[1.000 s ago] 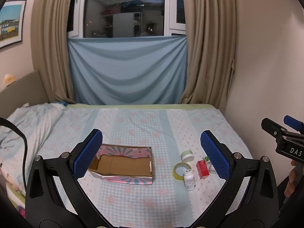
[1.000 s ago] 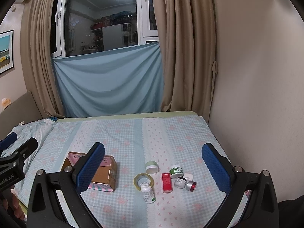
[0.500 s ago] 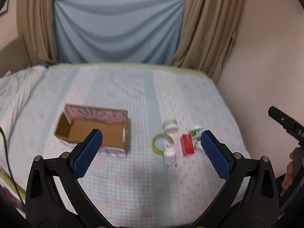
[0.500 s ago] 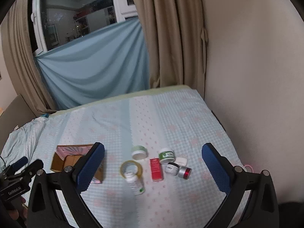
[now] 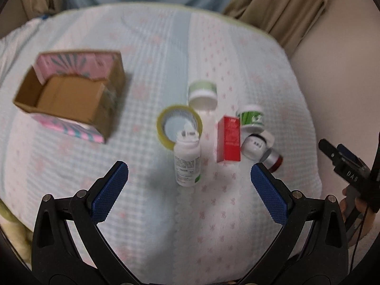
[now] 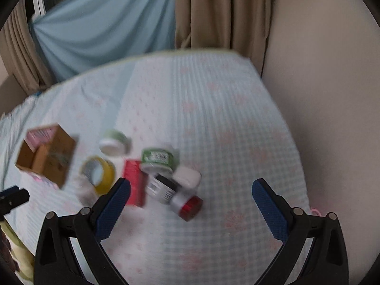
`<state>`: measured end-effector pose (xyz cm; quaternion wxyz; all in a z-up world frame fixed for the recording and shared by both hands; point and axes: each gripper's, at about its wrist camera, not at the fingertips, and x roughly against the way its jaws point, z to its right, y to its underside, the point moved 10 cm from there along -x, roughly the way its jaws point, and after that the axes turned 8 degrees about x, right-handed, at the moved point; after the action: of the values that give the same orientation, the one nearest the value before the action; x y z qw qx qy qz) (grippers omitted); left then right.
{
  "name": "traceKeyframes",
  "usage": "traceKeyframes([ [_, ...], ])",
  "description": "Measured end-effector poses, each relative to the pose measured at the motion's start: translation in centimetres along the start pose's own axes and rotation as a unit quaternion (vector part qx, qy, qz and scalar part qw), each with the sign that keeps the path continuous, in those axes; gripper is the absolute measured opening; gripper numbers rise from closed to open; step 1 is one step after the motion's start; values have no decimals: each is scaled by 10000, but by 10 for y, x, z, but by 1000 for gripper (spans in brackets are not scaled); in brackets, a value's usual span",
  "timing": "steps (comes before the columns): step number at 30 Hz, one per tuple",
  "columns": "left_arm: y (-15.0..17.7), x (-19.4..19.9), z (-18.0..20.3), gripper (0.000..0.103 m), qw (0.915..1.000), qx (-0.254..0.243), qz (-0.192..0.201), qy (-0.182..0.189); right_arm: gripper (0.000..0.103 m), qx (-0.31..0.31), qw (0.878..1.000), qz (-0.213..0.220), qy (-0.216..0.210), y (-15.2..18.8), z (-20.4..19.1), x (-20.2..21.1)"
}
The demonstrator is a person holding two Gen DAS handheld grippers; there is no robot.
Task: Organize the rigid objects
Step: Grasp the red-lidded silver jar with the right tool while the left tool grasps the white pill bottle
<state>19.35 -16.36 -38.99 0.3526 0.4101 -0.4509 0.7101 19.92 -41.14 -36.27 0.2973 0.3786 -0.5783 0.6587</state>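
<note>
Bed (image 5: 71, 178) w/ bare sheet nr front edge, both tools (image 5: 189, 174) (image 6: 191, 191) spread apart, bottle (image 5: 187, 163) btwn left pads.

Cardboard box (image 5: 71, 95) at left on the bed (image 5: 166, 225); tape roll (image 5: 179, 124), bottle (image 5: 187, 161), jars (image 5: 251, 118) clustered right.

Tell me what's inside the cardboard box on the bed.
The cardboard box looks empty: the left wrist view shows only bare brown floor and folded inner flaps. The near wall hides a strip of the floor, so something small and flat there could not be seen.
</note>
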Motion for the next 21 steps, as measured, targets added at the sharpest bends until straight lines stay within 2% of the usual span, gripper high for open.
traceKeyframes([
  [3,4,-40,2,102,9996,146,-211,-79,102,178,9991,-312,-207,17,-1,-37],
  [10,15,-112,0,101,9976,268,-533,-359,102,1222,9865,-827,-711,45,-14,-99],
  [14,20,-137,-2,97,9963,193,-660,-507,101,1836,9718,-1047,-1047,58,-21,-133],
  [16,23,-147,-4,89,9957,176,-724,-547,101,2142,9629,-1136,-1182,64,-26,-141],
  [21,27,-161,-10,83,9948,143,-788,-626,85,2813,9393,-1298,-1471,84,-41,-152],
])
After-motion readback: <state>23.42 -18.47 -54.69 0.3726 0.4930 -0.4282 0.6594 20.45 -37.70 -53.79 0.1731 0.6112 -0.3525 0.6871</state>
